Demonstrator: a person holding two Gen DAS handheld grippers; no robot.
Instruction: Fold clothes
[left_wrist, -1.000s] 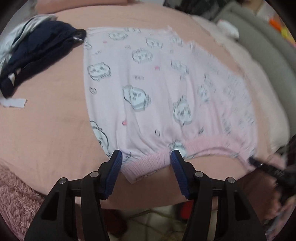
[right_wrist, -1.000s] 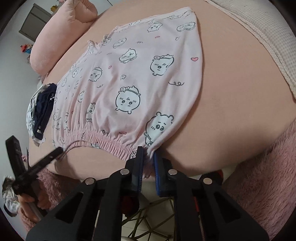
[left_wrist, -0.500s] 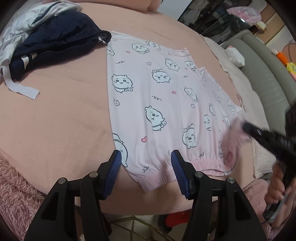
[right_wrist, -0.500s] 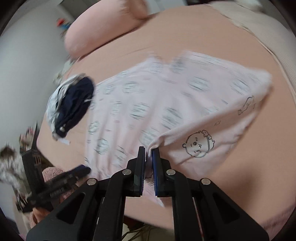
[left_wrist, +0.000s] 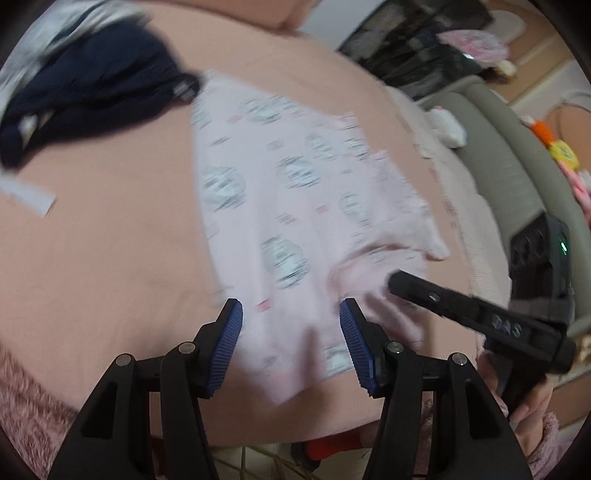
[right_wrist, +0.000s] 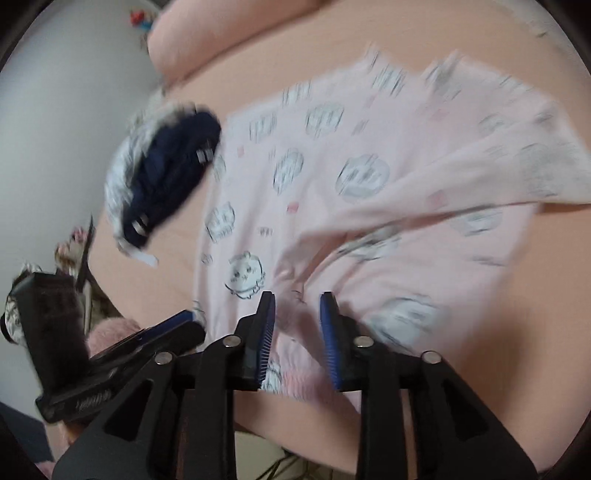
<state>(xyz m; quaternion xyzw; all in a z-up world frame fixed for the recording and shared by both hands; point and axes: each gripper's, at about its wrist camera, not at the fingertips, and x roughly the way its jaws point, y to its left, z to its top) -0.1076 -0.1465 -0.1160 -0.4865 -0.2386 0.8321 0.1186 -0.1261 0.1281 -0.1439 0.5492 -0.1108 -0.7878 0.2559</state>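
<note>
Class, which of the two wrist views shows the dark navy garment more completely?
The left wrist view: the navy garment spreads wide across its upper left, though blurred, beside the pink printed shorts. The right wrist view shows it smaller, as a blurred bunch.

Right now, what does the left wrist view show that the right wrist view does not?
Only the left wrist view: a grey sofa beyond the bed, a dark shelf behind it, and the hand that carries the right gripper.

Only the right wrist view: a pink pillow and a pale wall.

Both: the pink shorts, one side folded over; the navy garment beside them; and the peach sheet. The left gripper stands open. The right gripper's jaws have just opened; its pads do not press the cloth.
</note>
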